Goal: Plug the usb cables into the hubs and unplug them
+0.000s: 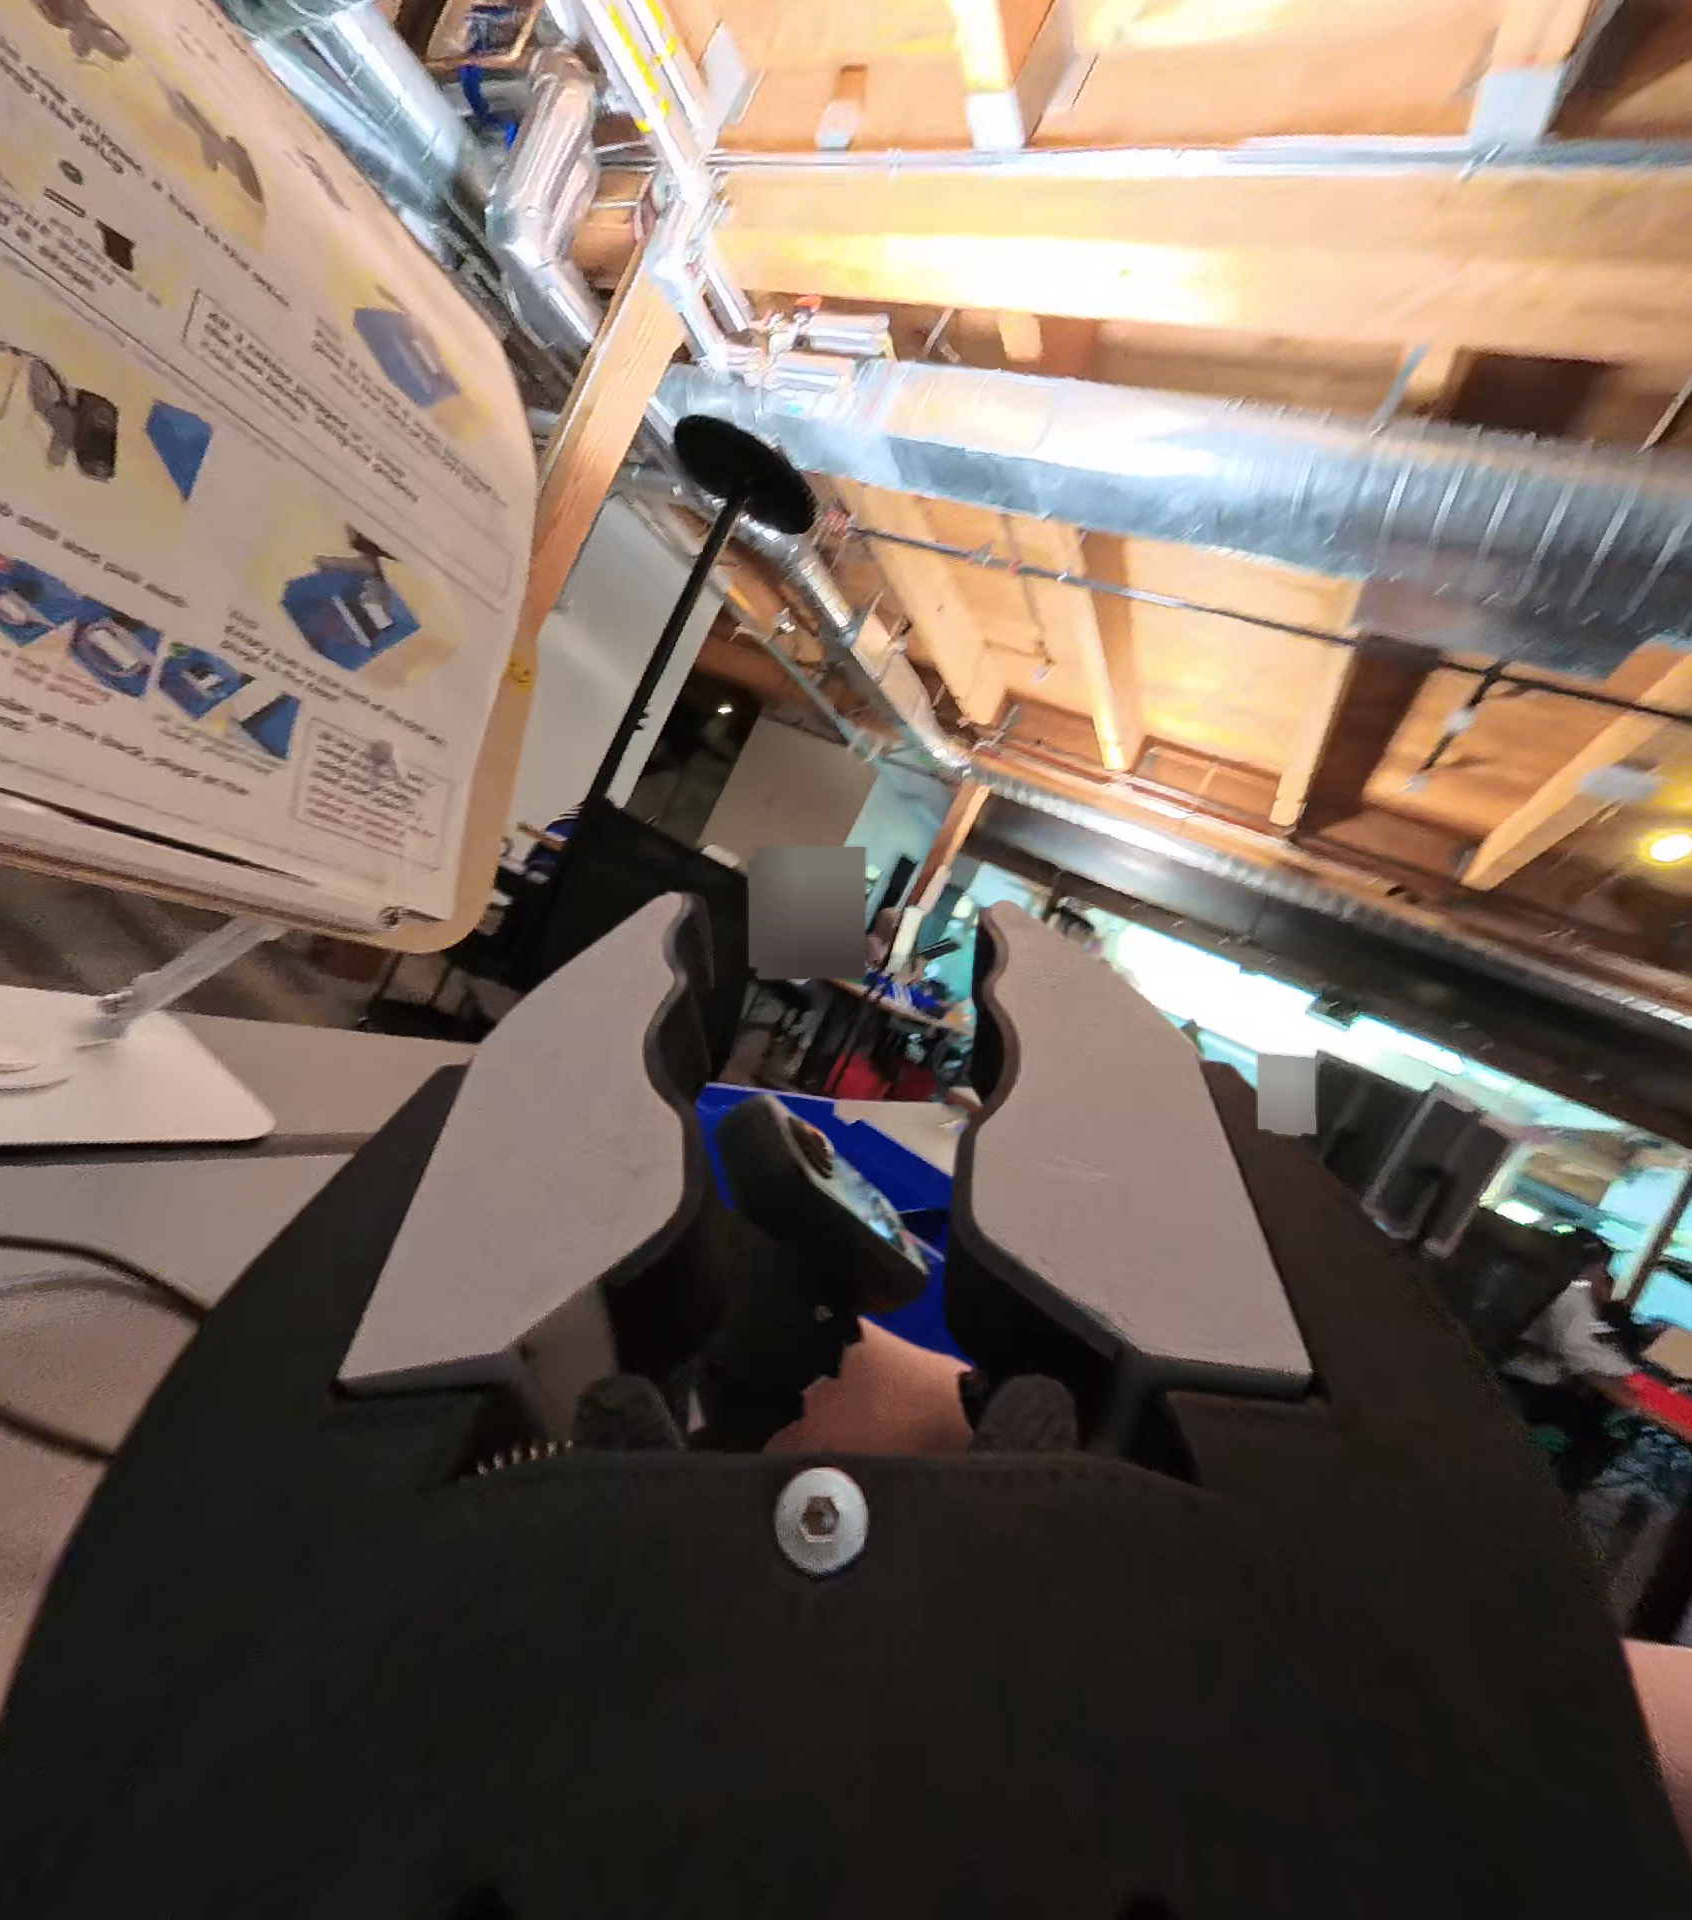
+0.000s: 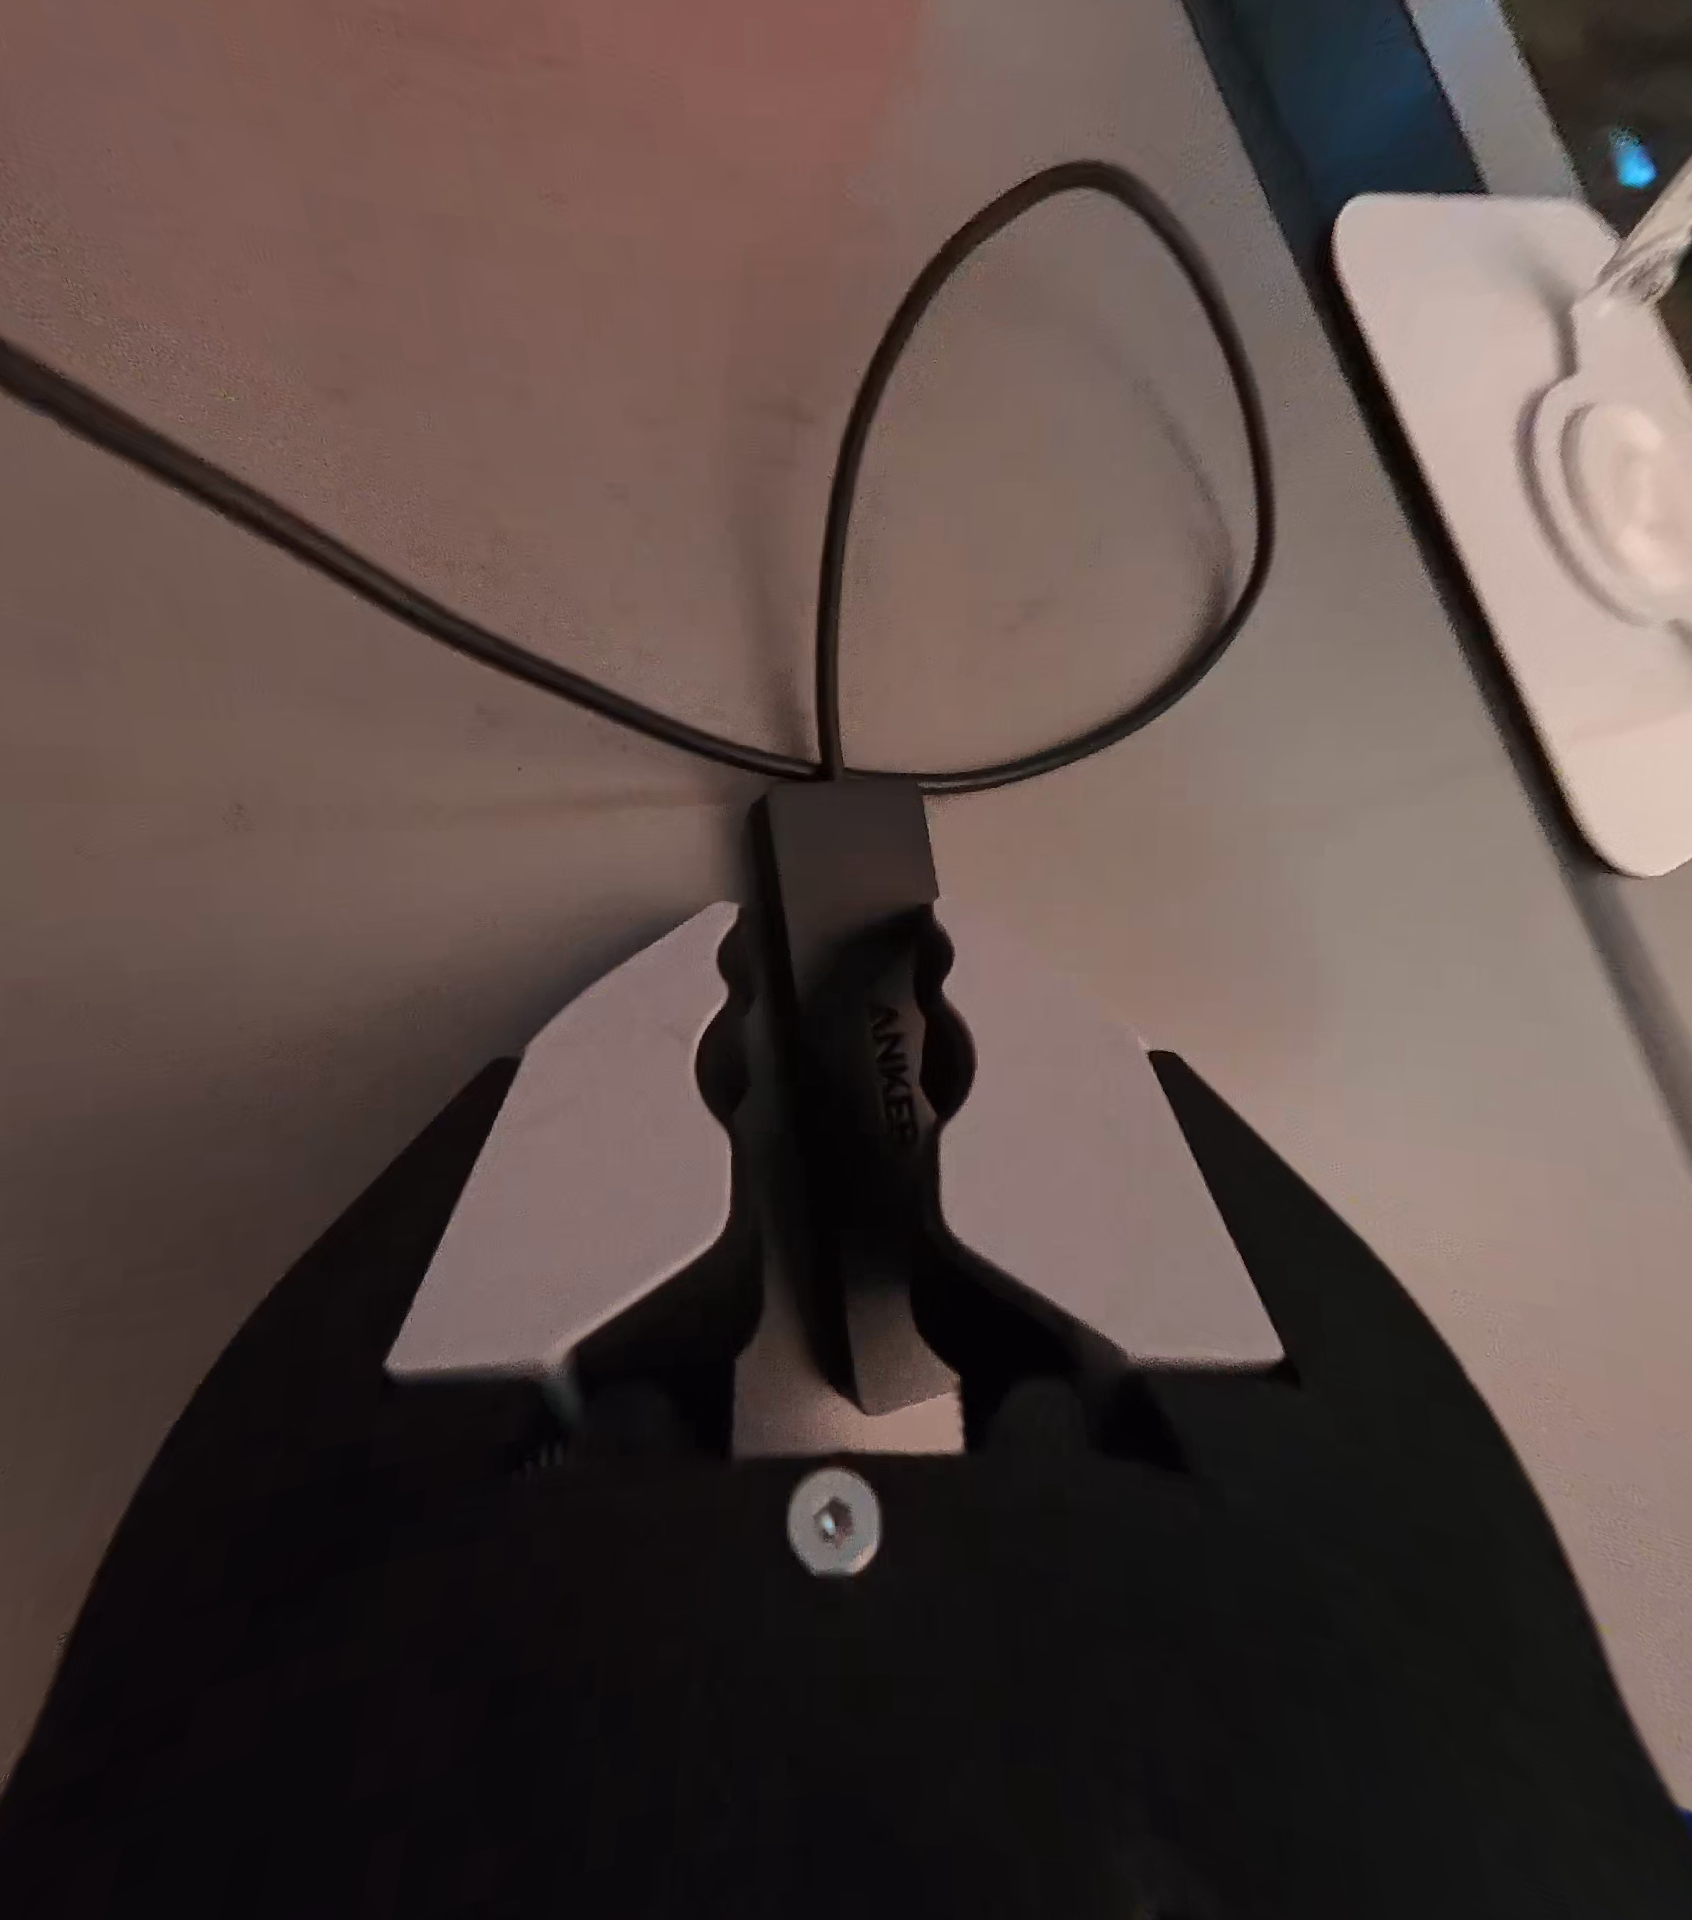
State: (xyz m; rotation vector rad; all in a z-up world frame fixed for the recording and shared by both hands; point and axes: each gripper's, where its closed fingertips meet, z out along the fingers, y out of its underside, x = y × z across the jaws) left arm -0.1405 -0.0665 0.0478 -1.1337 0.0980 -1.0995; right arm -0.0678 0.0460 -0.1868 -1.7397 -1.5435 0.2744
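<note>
Two tongs: my right gripper [image 2: 837,1039] clamps the hub [image 2: 847,1049], its long axis toward 12 o'clock, cable [image 2: 1050,499] looping beyond; left gripper [image 1: 837,997] gapes empty.

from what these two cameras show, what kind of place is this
Likely a shared workshop or lab in a converted industrial building. Overhead run bare wooden joists and silver ducts; beyond are cluttered work desks. Close by, an instruction sheet stands on a grey table.

Black gripper bodies, grey wavy-edged fingers [image 1: 551,1122], one silver hex screw [image 2: 833,1528] each.
</note>
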